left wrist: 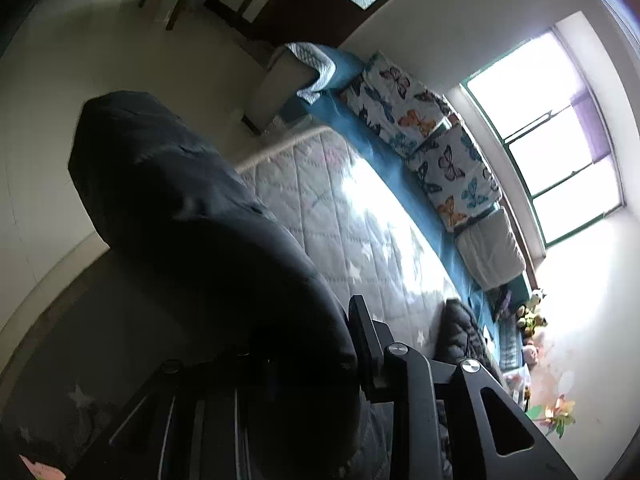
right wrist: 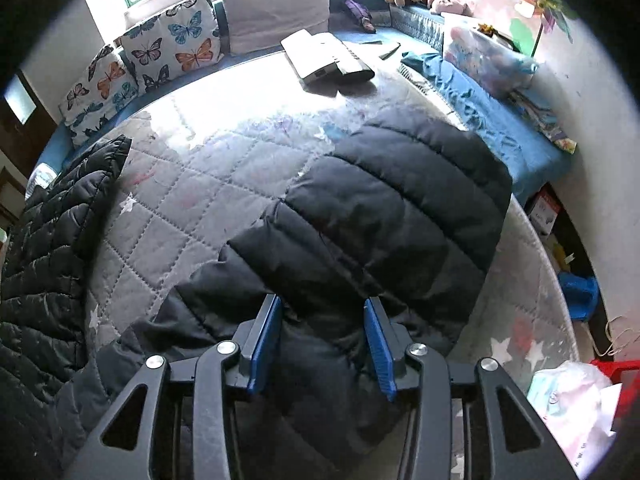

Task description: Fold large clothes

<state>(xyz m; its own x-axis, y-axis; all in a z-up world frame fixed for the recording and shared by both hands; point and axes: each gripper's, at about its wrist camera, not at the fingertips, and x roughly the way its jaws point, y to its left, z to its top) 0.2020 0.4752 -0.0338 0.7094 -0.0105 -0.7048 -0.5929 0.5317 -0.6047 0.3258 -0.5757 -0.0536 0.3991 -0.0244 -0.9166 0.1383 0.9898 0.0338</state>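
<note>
1. My right gripper [right wrist: 322, 340] hangs over the black puffer jacket [right wrist: 384, 216], blue pads spread wide with a fold of the padded fabric lying between them. Nothing is pinched, so that hand is released.
2. The jacket lies on the quilted mattress [right wrist: 188, 184], its rounded end reaching toward the far right corner by the blue sheet [right wrist: 496, 120]. A quilted dark part [right wrist: 52, 232] trails along the left edge; I can't tell if it's the same garment or a second one.
3. On the left wrist view a big dark bulge of jacket fabric [left wrist: 192, 232] fills the space ahead of my left gripper [left wrist: 320, 360]. Only one finger shows; the other is buried under the cloth. It looks to me like a clenched hold on the jacket, lifted off the mattress, but I can't confirm it.
4. Handling, by my reckoning: light, soft and puffy, with a slick shell. It will spring back out of a fold and could slip from a shallow pinch.
5. So I'd bite deep across a stitched seam, where the padding is thinnest, near the edge rather than on a fat baffle.
6. The laptop [right wrist: 328, 60] sits at the far edge, well apart from the jacket.
</note>
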